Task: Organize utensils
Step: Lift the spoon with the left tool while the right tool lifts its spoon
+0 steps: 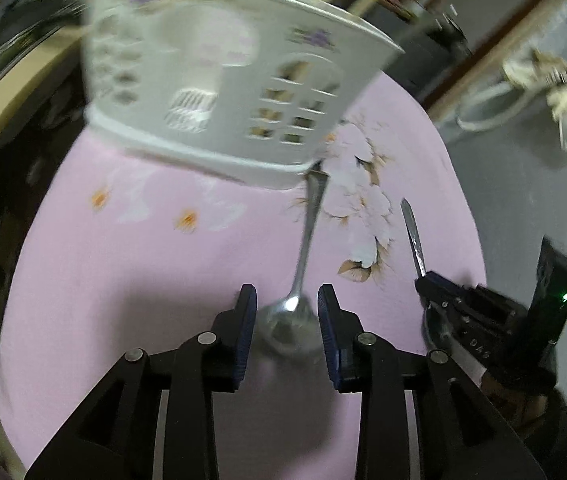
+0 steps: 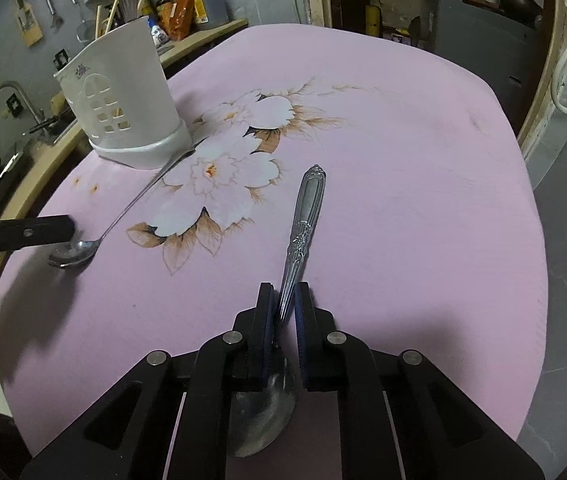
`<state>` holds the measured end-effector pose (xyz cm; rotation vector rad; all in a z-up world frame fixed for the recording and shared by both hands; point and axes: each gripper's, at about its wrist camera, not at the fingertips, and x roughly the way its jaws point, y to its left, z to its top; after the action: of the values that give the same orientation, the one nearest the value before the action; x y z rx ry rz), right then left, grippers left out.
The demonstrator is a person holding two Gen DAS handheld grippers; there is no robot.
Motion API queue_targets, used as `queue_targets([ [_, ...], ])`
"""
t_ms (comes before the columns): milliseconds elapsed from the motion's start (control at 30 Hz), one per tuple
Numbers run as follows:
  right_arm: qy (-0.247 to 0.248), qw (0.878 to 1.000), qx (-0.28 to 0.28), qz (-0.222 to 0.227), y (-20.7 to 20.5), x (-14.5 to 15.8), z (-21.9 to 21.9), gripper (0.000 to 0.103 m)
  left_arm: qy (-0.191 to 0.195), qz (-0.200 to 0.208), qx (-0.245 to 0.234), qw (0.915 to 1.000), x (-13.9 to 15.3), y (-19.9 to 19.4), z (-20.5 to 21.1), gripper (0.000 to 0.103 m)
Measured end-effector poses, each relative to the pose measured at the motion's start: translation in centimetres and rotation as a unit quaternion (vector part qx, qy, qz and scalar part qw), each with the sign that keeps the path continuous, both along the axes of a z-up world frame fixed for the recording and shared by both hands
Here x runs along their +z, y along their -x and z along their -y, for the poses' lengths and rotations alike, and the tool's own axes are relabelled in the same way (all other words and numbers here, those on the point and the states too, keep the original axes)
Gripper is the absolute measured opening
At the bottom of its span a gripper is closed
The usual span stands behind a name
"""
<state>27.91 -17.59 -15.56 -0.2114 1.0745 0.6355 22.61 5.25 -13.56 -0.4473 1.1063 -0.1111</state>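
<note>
**Two spoons on the pink cloth, one already clamped**

The right gripper (image 2: 284, 308) has its jaws closed on the neck of a patterned spoon (image 2: 303, 232). The spoon's bowl sits under the gripper near the camera, and its ornate handle points away over the pink cloth (image 2: 403, 200) that covers the surface. From the left wrist view the same gripper appears at the right edge with the handle (image 1: 413, 236) sticking out in front of it.

The left gripper (image 1: 287, 312) has its jaws apart, one on each side of the bowl of a slim spoon (image 1: 289, 320) lying on the cloth. Whether the fingers touch the bowl cannot be told. This spoon's thin handle runs far toward the white utensil holder (image 1: 219, 92), and its tip ends at the holder's base.

In the right wrist view the holder (image 2: 123, 100) stands upright at the far left of the cloth, beside a printed flower pattern (image 2: 235, 168). The slim spoon (image 2: 75, 252) lies at the near left of that pattern, with the left gripper's finger (image 2: 23, 234) just beside its bowl. The two spoons lie well apart.
</note>
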Motion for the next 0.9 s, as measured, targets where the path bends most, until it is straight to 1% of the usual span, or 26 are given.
queue_targets([
  [67, 0.002, 1.0, -0.009, 0.006, -0.1, 0.0, -0.2, 0.008, -0.024, -0.011, -0.037, 0.999, -0.6, -1.6, 1.2, 0.027],
  [167, -0.002, 1.0, -0.022, 0.007, -0.2, -0.1, -0.4, 0.009, -0.056, -0.033, -0.072, 0.9953, -1.7, -3.4, 2.0, 0.026],
  [367, -0.001, 0.999, -0.039, 0.01, -0.4, -0.1, -0.6, 0.009, -0.102, -0.054, -0.093, 0.9889, -2.3, -5.9, 3.4, 0.026],
  [433, 0.007, 0.999, -0.046, 0.01, -0.7, -0.1, -1.0, 0.01, -0.113, -0.059, -0.094, 0.9874, -2.5, -6.3, 3.8, 0.022],
  [467, 0.014, 0.999, -0.051, 0.009, -1.0, -0.2, -1.4, 0.011, -0.116, -0.06, -0.094, 0.9869, -2.4, -6.5, 3.9, 0.017],
  [500, 0.018, 0.998, -0.053, 0.009, -1.2, -0.2, -1.8, 0.014, -0.119, -0.06, -0.095, 0.9865, -2.4, -6.6, 4.0, 0.01],
  [533, 0.023, 0.998, -0.053, 0.008, -1.3, -0.2, -2.2, 0.022, -0.116, -0.059, -0.096, 0.9867, -2.4, -6.6, 4.0, 0.007],
  [567, 0.028, 0.998, -0.05, 0.009, -1.2, -0.3, -2.7, 0.026, -0.112, -0.059, -0.095, 0.9874, -2.4, -6.6, 4.1, 0.003],
  [600, 0.036, 0.998, -0.048, 0.013, -1.1, -0.3, -3.0, 0.031, -0.11, -0.058, -0.093, 0.9878, -2.5, -6.6, 4.1, 0.003],
  [667, 0.064, 0.997, -0.043, 0.024, -1.0, -0.4, -4.0, 0.032, -0.106, -0.054, -0.089, 0.9889, -2.5, -6.7, 3.9, 0.003],
  [700, 0.064, 0.997, -0.047, 0.021, -1.0, -0.4, -4.0, 0.032, -0.1, -0.053, -0.086, 0.9899, -2.5, -6.4, 3.6, 0.003],
  [767, 0.057, 0.997, -0.059, 0.006, -1.3, -0.2, -3.5, 0.026, -0.085, -0.052, -0.08, 0.9917, -2.2, -5.6, 3.3, 0.003],
  [800, 0.054, 0.997, -0.063, 0.002, -1.4, -0.2, -3.1, 0.014, -0.078, -0.053, -0.077, 0.9926, -2.1, -5.3, 3.1, 0.003],
  [833, 0.045, 0.997, -0.066, -0.007, -1.6, -0.1, -2.6, 0.01, -0.071, -0.053, -0.072, 0.9935, -2.0, -4.8, 2.8, 0.003],
  [900, 0.031, 0.997, -0.067, -0.02, -1.7, 0.0, -1.7, 0.007, -0.059, -0.054, -0.06, 0.9949, -1.8, -3.9, 2.1, 0.003],
])
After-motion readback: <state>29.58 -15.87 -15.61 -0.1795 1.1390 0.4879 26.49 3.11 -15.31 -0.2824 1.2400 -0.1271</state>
